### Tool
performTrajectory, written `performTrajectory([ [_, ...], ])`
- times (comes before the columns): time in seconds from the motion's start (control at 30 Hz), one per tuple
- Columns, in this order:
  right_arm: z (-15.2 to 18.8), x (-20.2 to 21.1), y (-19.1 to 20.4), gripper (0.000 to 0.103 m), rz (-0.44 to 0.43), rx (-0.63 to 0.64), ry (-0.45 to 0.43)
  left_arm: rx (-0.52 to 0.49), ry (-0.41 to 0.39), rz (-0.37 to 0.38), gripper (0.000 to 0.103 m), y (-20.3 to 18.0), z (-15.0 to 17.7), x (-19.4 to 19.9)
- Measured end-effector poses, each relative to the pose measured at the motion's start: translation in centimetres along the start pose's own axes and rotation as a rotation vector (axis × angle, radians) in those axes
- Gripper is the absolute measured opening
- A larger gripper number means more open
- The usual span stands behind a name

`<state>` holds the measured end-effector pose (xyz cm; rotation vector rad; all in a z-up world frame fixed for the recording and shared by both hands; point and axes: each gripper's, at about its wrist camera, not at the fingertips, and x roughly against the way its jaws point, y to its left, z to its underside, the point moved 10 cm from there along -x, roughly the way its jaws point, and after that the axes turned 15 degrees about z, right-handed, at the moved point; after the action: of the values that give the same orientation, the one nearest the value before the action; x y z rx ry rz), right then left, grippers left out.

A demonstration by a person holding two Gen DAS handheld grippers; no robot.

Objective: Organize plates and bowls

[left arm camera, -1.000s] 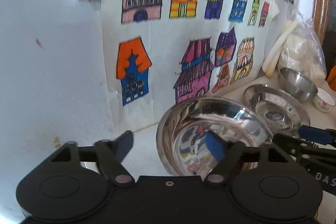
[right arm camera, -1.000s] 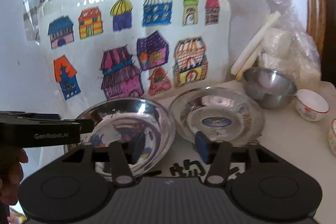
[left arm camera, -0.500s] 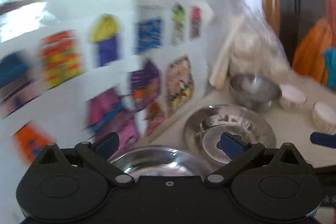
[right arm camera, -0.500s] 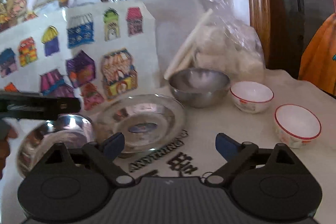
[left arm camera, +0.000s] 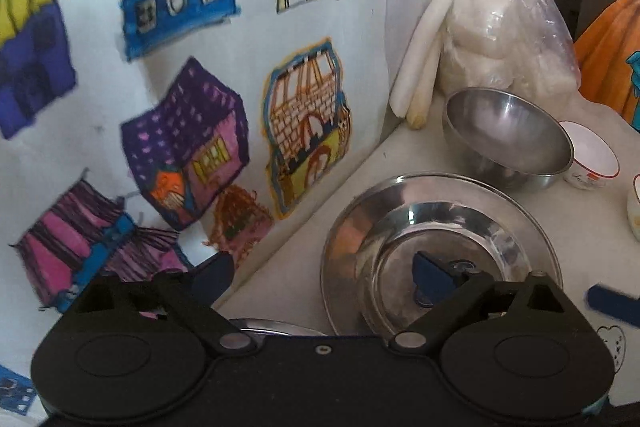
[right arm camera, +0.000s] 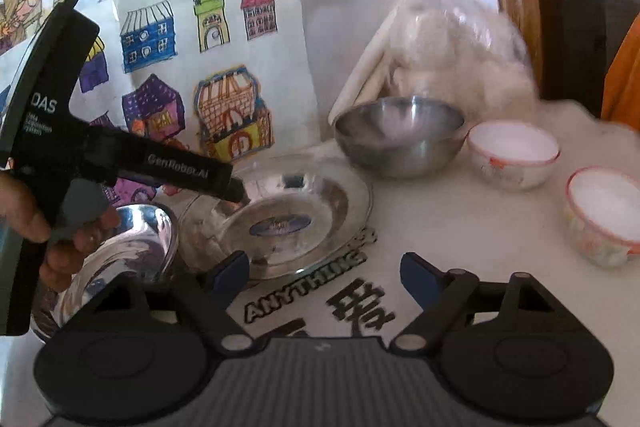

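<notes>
A flat steel plate (left arm camera: 440, 227) (right arm camera: 288, 223) lies on the white cloth near the wall. My left gripper (left arm camera: 320, 277) (right arm camera: 236, 191) hangs over the plate's left rim; its jaws are closing and grip nothing. A large steel bowl (right arm camera: 120, 259) sits to the left of the plate, and only its rim (left arm camera: 272, 327) shows under the left gripper. A smaller steel bowl (left arm camera: 504, 135) (right arm camera: 400, 135) stands behind the plate. Two white red-rimmed bowls (right arm camera: 512, 151) (right arm camera: 604, 215) stand at the right. My right gripper (right arm camera: 324, 275) hovers over the printed cloth, its jaws closing on nothing.
Paper drawings of houses (left arm camera: 200, 107) cover the wall on the left. A clear bag of white lumps (left arm camera: 500, 39) (right arm camera: 452, 67) and white sticks (left arm camera: 424, 59) lean in the back corner. A person's hand (right arm camera: 28, 215) holds the left gripper. Something orange (left arm camera: 608, 55) sits at the far right.
Both grippers swung to the right. The left one left the large bowl and now hangs over the plate. The right view has moved on towards the white bowls. Both pairs of jaws stand wider.
</notes>
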<state>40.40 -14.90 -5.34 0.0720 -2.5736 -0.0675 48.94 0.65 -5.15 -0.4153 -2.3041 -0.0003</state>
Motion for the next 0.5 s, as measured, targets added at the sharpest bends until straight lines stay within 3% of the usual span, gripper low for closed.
performTrajectory([
  [0.13,0.0,0.0,0.0,0.076,-0.031,-0.024,0.002,0.019,0.042,0.034,0.070,-0.2,0.5,-0.9],
  [0.27,-0.1,0.0,-0.1,0.066,-0.038,-0.033,0.003,-0.009,0.051,0.059,0.044,-1.1,0.5,-1.5],
  [0.5,0.4,-0.1,-1.0,0.057,-0.033,-0.085,0.056,-0.038,0.081,0.104,0.043,-3.2,0.6,-2.4],
])
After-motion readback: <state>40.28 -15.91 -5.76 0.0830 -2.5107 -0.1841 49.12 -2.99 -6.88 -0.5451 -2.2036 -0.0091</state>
